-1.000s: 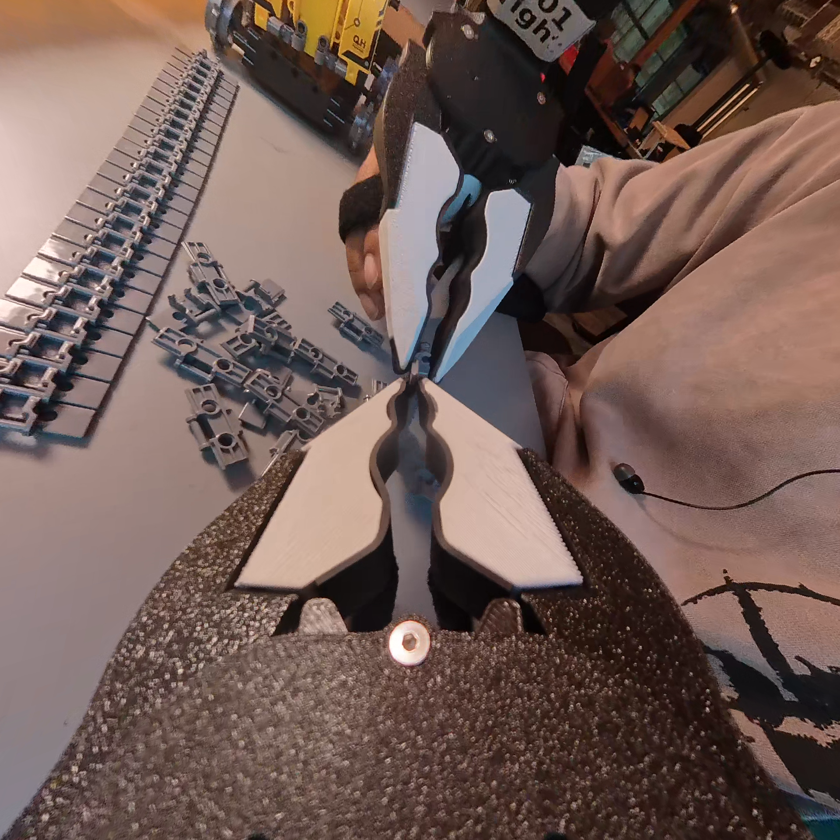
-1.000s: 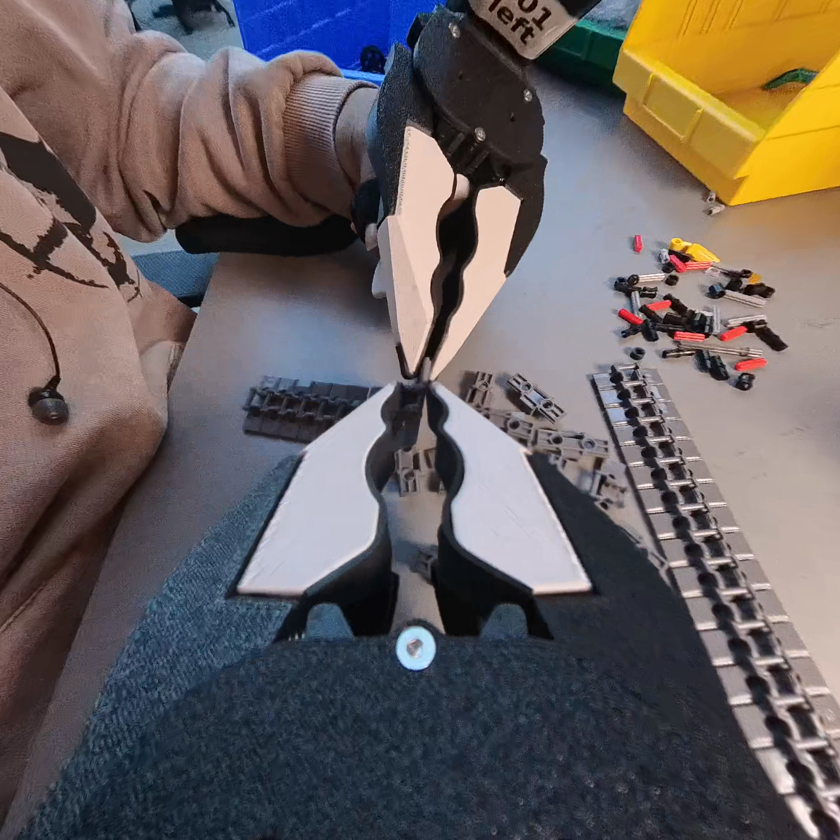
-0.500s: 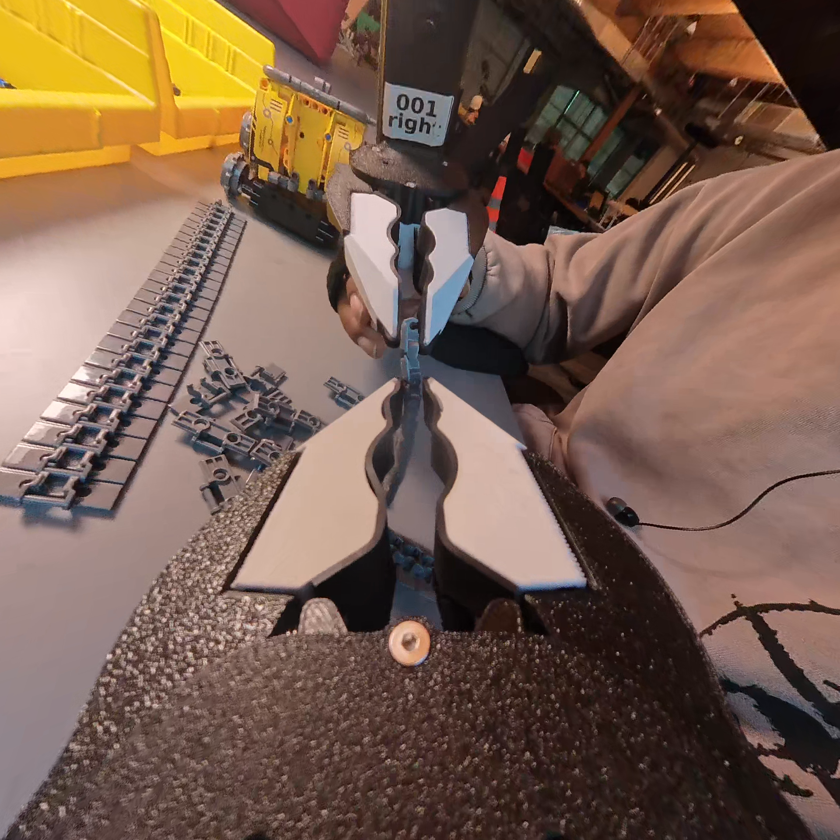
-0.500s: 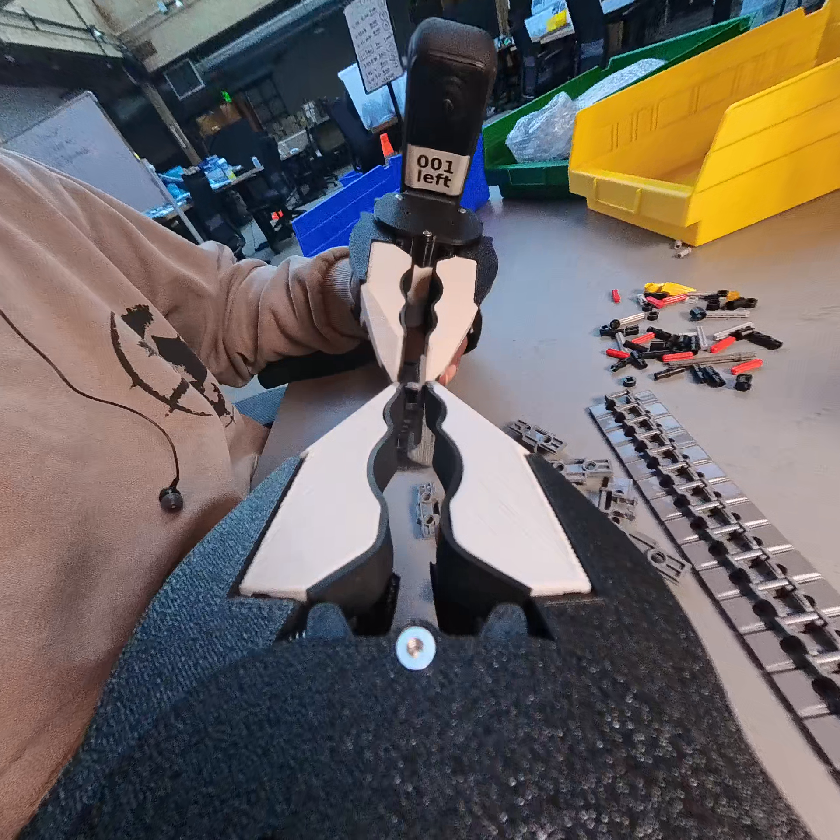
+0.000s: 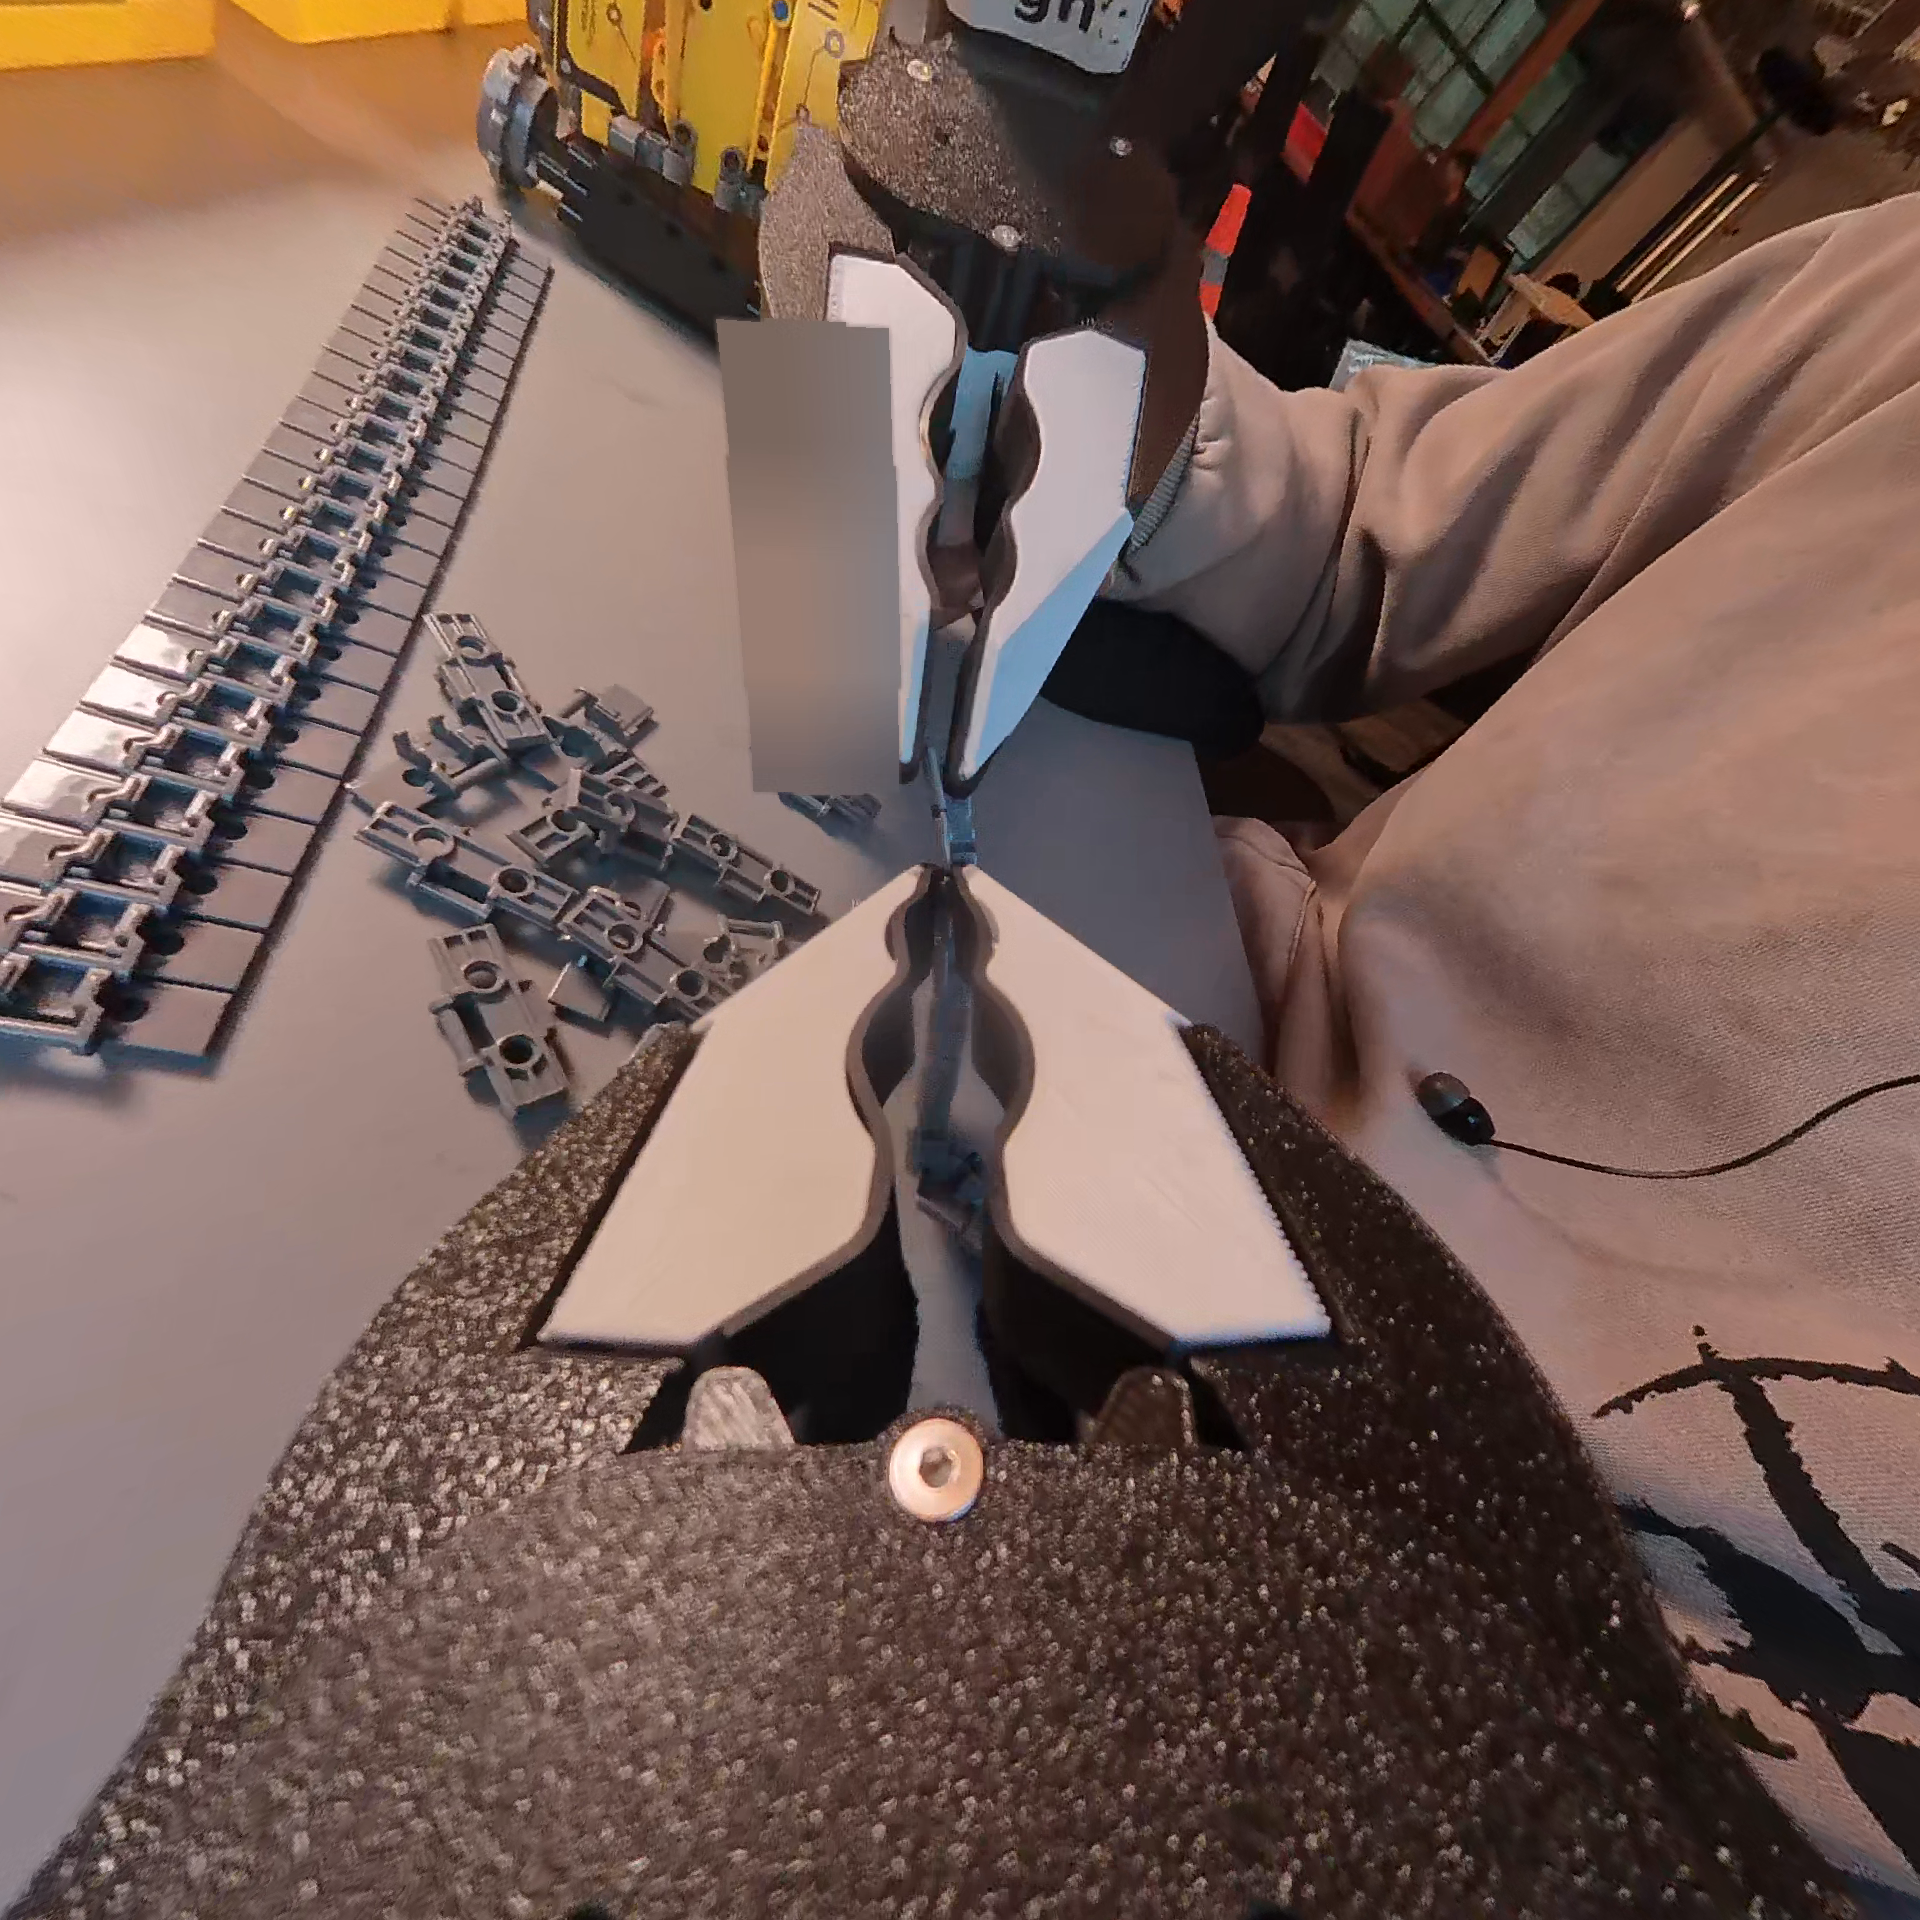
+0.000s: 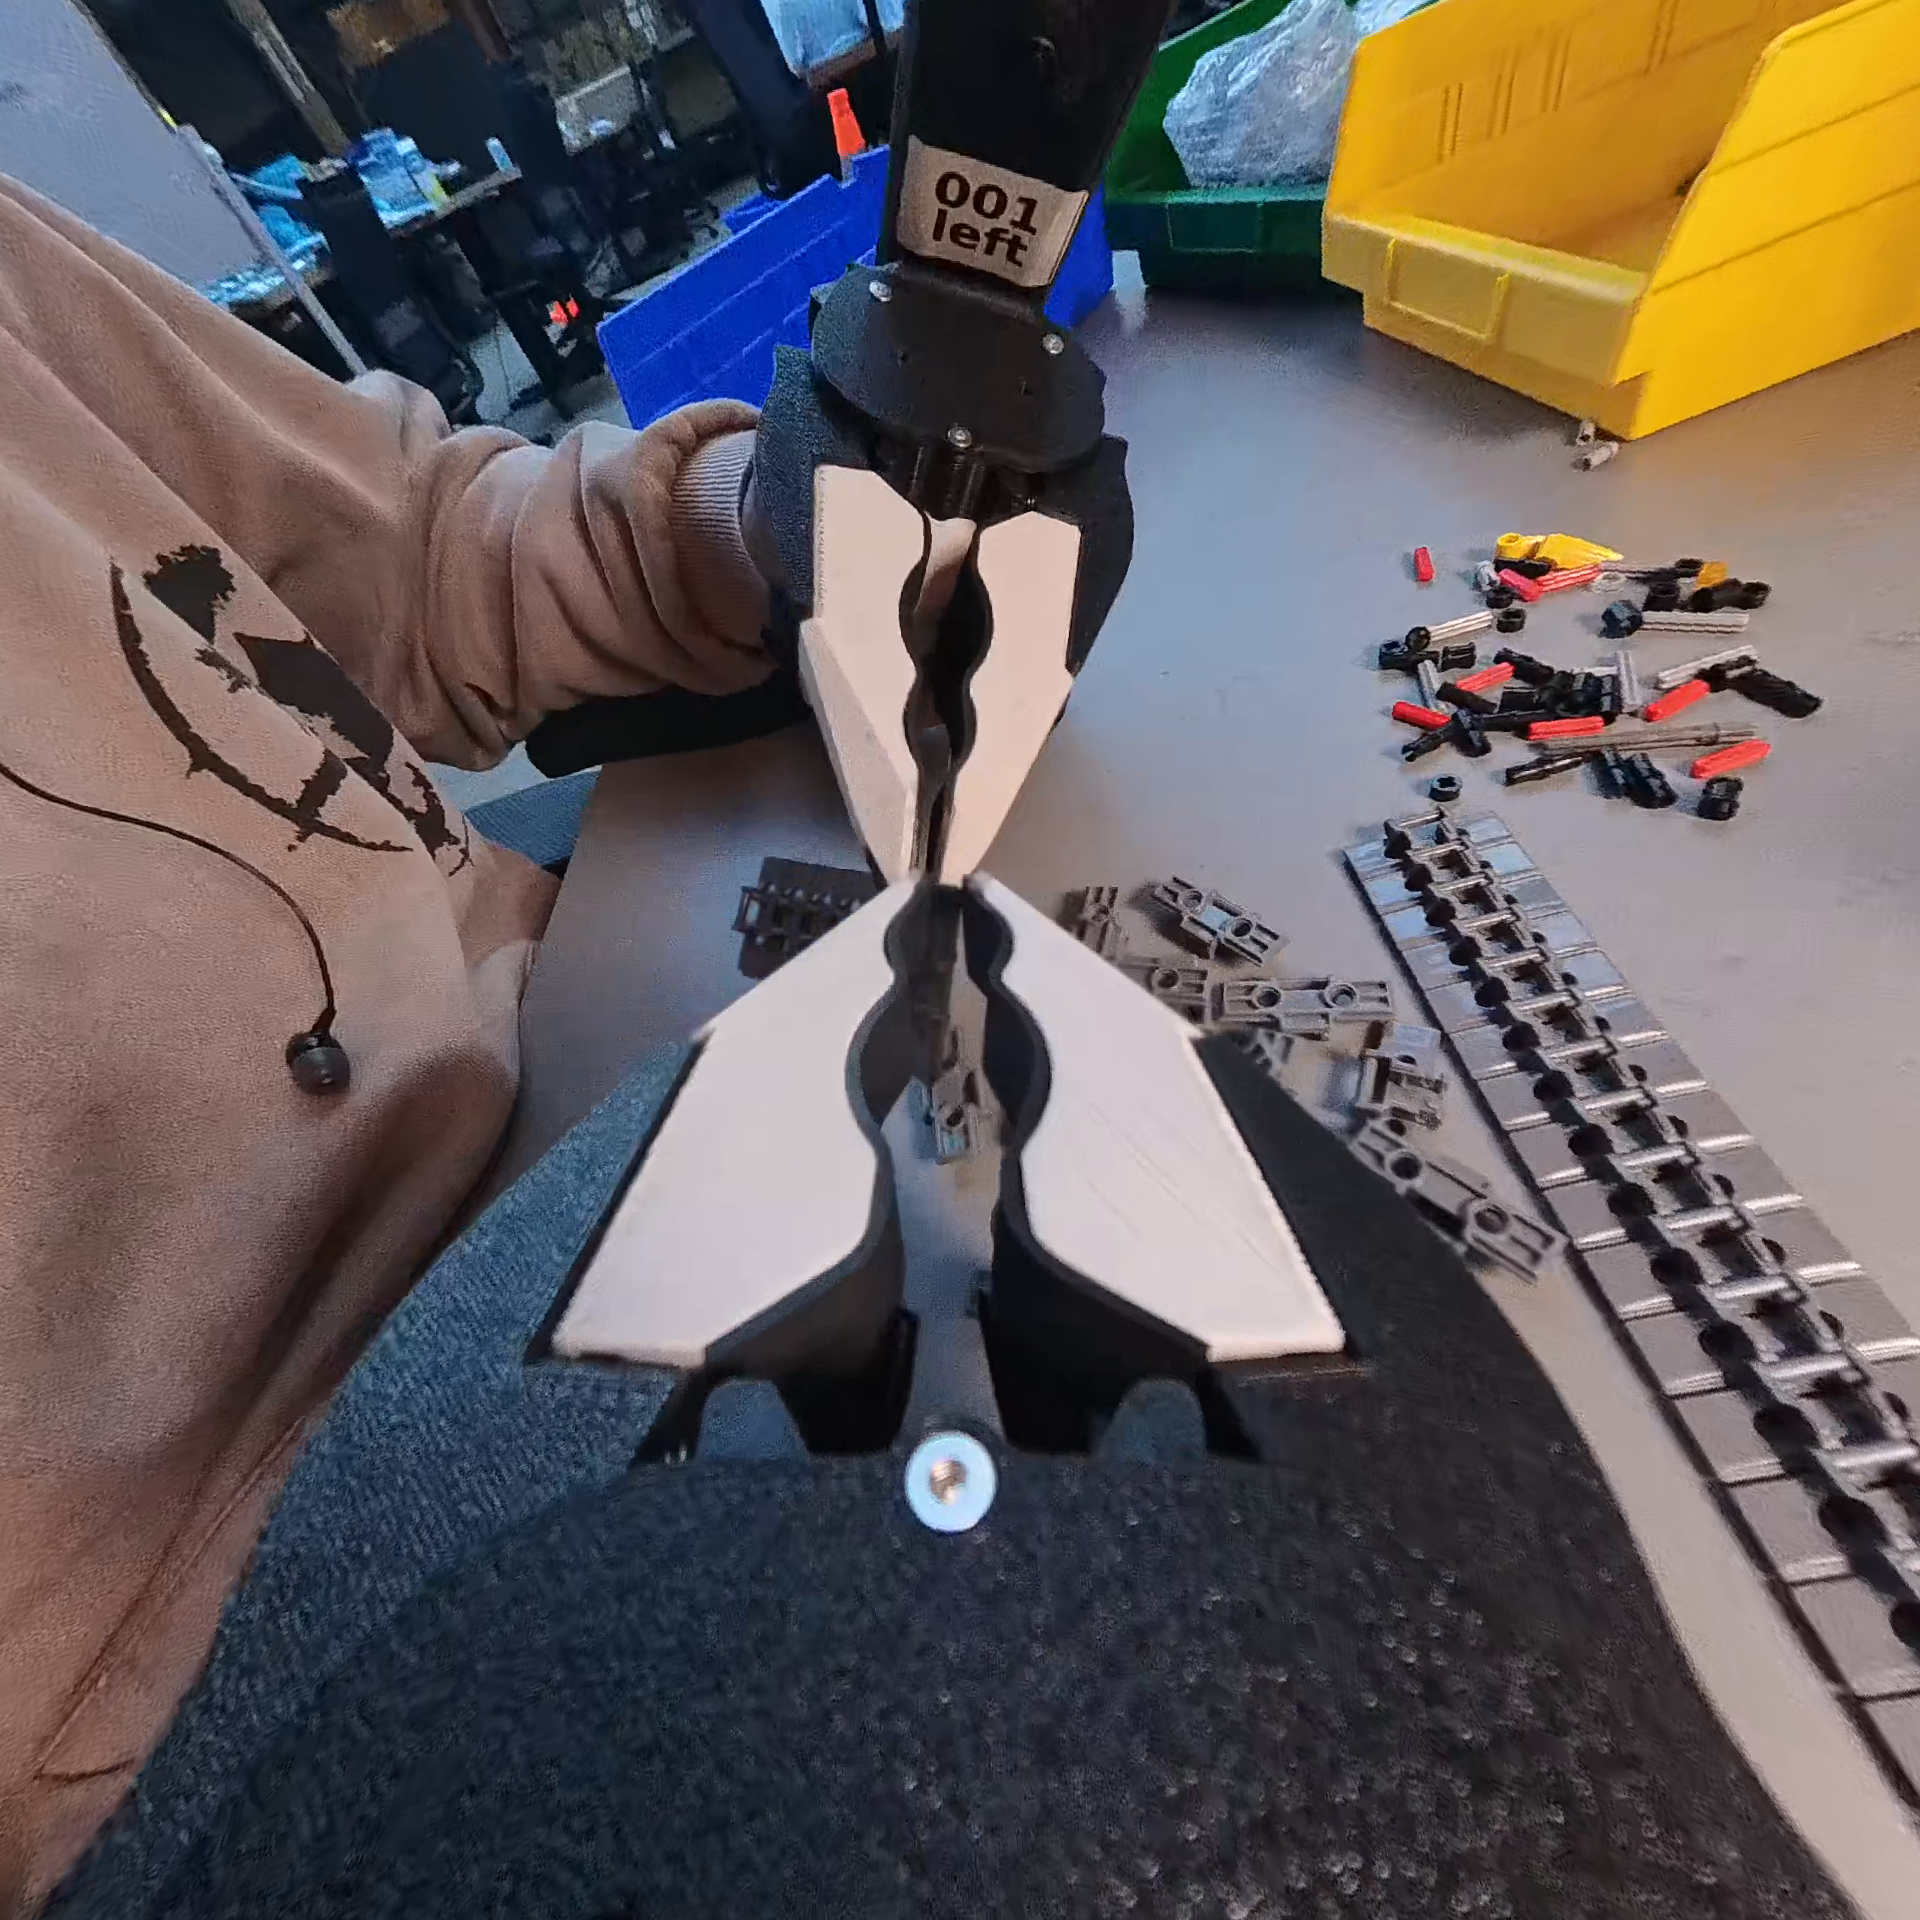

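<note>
A smooth grey table point(image 6: 1299, 436) carries a glossy yellow bin point(image 6: 1621, 229) far beyond the right claw point(image 6: 940, 883). A long ribbed strip of joined grey plastic plates point(image 6: 1683, 1247) lies to that claw's right. Loose grey links point(image 5: 582, 883) are scattered left of the left claw point(image 5: 948, 871). Both claws, white wedge-shaped fingers in grainy black shells, meet tip to tip above the table, each closed on an end of one thin grey chain piece point(image 5: 954, 821).
</note>
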`<state>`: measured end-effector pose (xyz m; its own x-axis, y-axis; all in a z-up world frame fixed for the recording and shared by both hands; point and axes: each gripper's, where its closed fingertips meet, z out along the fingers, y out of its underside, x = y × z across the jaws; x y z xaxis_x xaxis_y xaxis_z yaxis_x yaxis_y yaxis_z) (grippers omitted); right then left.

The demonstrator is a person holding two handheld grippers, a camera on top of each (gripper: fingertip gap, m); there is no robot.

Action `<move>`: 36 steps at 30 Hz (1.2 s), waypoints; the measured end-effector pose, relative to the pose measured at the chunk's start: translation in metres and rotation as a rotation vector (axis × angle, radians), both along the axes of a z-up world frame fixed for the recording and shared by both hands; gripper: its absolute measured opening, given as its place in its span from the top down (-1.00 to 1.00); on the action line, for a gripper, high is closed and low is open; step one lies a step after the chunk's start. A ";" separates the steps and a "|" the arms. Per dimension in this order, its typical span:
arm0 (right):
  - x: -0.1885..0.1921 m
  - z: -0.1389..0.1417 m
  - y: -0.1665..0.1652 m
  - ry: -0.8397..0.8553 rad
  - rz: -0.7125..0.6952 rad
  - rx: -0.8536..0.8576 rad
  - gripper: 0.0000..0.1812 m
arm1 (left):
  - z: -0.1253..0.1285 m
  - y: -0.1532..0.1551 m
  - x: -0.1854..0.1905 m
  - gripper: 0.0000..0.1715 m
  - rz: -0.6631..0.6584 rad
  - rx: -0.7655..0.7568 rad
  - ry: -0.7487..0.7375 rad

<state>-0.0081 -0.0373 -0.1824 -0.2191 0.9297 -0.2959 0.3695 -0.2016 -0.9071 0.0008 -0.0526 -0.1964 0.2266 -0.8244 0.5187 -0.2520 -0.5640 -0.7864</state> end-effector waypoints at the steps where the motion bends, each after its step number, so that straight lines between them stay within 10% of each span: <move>1: 0.001 -0.001 -0.001 -0.005 0.003 -0.001 0.97 | -0.001 0.000 0.000 0.98 0.002 -0.001 0.003; 23: 0.006 0.001 -0.005 0.015 0.024 0.004 1.00 | 0.008 0.004 0.003 0.97 0.028 0.008 -0.065; 36: 0.007 -0.015 -0.020 -0.017 0.067 0.471 1.00 | -0.015 0.001 0.006 1.00 0.047 -0.143 0.010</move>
<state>-0.0014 -0.0569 -0.1976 -0.2824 0.9474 0.1508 0.3832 0.2555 -0.8876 0.0071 -0.0518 -0.2112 0.2688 -0.7306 0.6277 -0.2303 -0.6815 -0.6946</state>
